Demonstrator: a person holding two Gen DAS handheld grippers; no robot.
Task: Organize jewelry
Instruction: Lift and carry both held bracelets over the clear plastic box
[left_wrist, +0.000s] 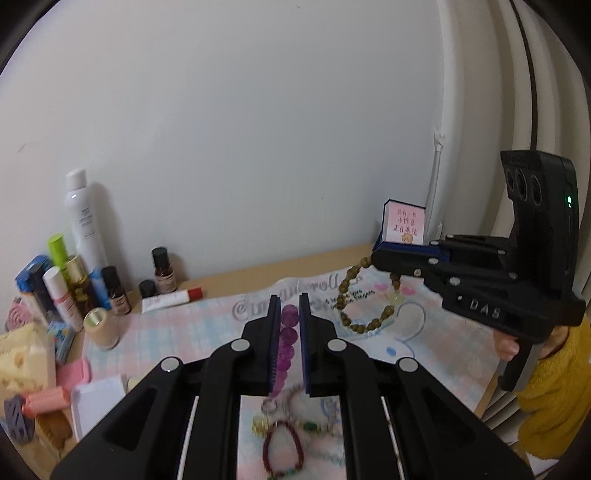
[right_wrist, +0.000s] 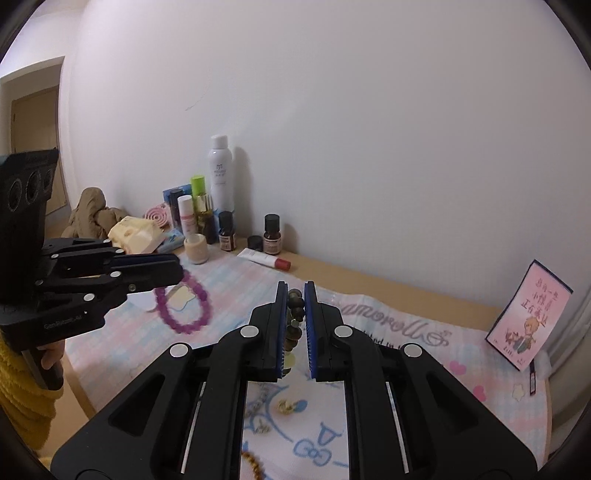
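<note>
The left gripper (left_wrist: 288, 325) is held up over the cloth (left_wrist: 192, 332) with its two blue-lined jaws pinched onto a purple bead bracelet (left_wrist: 287, 345); seen from the other side, that bracelet (right_wrist: 183, 306) hangs as a loop from the left gripper (right_wrist: 177, 275), clear of the cloth (right_wrist: 229, 284). The right gripper (right_wrist: 295, 325) is likewise closed on a bracelet of olive-brown beads (right_wrist: 295, 314); from the left camera this brown bracelet (left_wrist: 364, 306) dangles in a ring below the right gripper (left_wrist: 380, 256), and one pale yellowish bead sits on its right side. Both bracelets are lifted, well apart from each other, the purple one to the left and the brown one to the right.

More jewelry lies on the cloth under the left gripper: a dark red bead bracelet (left_wrist: 282, 448), a gold bead (left_wrist: 260, 424) and a thin pale chain; they are blurred. A small gold piece (right_wrist: 285, 406) lies on the cloth below the right gripper.

At the far right a small dark blue box (left_wrist: 404, 225) stands open near the wall, a pink card with red writing in its lid (right_wrist: 528, 317). Along the wall to the left stand a tall white spray bottle (left_wrist: 85, 218), small brown bottles with black caps (left_wrist: 162, 271), a white tube with a red cap (left_wrist: 171, 300) lying flat, and a cream jar (left_wrist: 101, 326); each gripper handle is held by a hand in a yellow sleeve (left_wrist: 554, 387).
</note>
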